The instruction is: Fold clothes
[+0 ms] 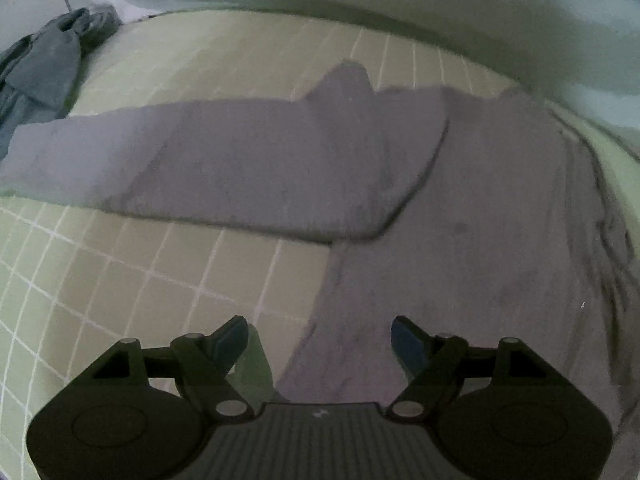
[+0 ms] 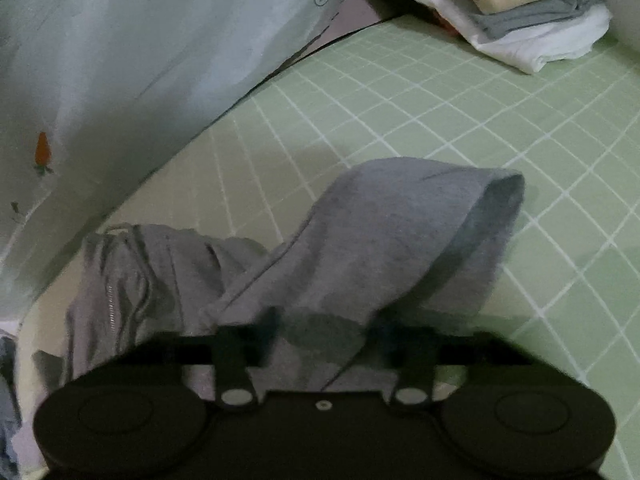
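Observation:
A grey zip hoodie (image 1: 480, 240) lies spread on the green checked bed sheet (image 1: 120, 280), with one sleeve (image 1: 240, 168) folded across to the left. My left gripper (image 1: 320, 340) hovers open over the hoodie's near edge with nothing between its fingers. In the right wrist view the hoodie's hood (image 2: 400, 232) arches up just ahead of my right gripper (image 2: 326, 330). Its blurred fingers stand part-way closed with grey cloth bunched between them. Whether the pads press on the cloth I cannot tell. The zipper (image 2: 110, 304) shows on the crumpled part at left.
A pale duvet with carrot prints (image 2: 120, 60) rises along the bed's far side. A stack of folded clothes (image 2: 520, 12) sits at the sheet's far right corner. A blue-grey garment (image 1: 44, 72) lies heaped at the far left.

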`<state>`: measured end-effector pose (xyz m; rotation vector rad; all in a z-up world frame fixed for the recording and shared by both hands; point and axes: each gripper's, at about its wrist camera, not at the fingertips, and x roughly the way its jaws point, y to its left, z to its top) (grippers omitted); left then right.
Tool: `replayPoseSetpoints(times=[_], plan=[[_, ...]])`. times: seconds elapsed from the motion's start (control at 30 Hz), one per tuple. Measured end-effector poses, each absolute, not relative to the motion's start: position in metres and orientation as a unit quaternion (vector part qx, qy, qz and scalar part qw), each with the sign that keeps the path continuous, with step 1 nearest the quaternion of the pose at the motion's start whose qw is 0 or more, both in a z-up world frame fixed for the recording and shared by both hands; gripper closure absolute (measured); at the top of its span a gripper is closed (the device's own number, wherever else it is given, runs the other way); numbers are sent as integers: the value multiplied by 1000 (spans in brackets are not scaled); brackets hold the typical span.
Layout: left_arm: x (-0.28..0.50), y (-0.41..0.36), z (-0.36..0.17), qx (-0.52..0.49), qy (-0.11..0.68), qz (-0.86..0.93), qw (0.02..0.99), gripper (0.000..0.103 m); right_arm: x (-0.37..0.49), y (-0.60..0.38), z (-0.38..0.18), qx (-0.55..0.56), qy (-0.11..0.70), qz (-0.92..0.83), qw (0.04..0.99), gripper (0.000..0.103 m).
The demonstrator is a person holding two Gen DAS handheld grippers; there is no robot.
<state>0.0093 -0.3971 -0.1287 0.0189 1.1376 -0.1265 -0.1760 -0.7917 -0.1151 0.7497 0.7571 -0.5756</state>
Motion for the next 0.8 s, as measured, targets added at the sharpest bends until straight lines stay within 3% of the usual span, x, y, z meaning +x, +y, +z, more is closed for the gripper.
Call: replayPoseSetpoints(times=[0.03,0.07,0.43,0.5,0.53,0.57,0.63,0.8], plan=[[8,-398,-130,13,537,-58,841,18,-179,-794,-113,354,346,-266,827,87],[7,-399,-130,16,537,-55,842,16,-183,-796,-110,356,336,-262,832,96],[9,-399,-133,19,541,-43,840,4,-251,-862,-47,352,167,-370,843,98],[10,-399,-134,19,542,-41,839,3,-262,-878,-44,334,173,-418,827,84],[10,-399,-134,19,543,-40,839,2,-264,-883,-48,334,192,-425,819,69],[11,-399,-134,19,543,-39,838,2,-266,-888,-51,333,211,-433,811,62],[11,-398,-134,18,545,-37,838,1,-267,-882,-57,306,237,-435,813,60],[11,-399,-134,15,547,-31,836,0,-245,-846,-74,214,302,-411,833,25]])
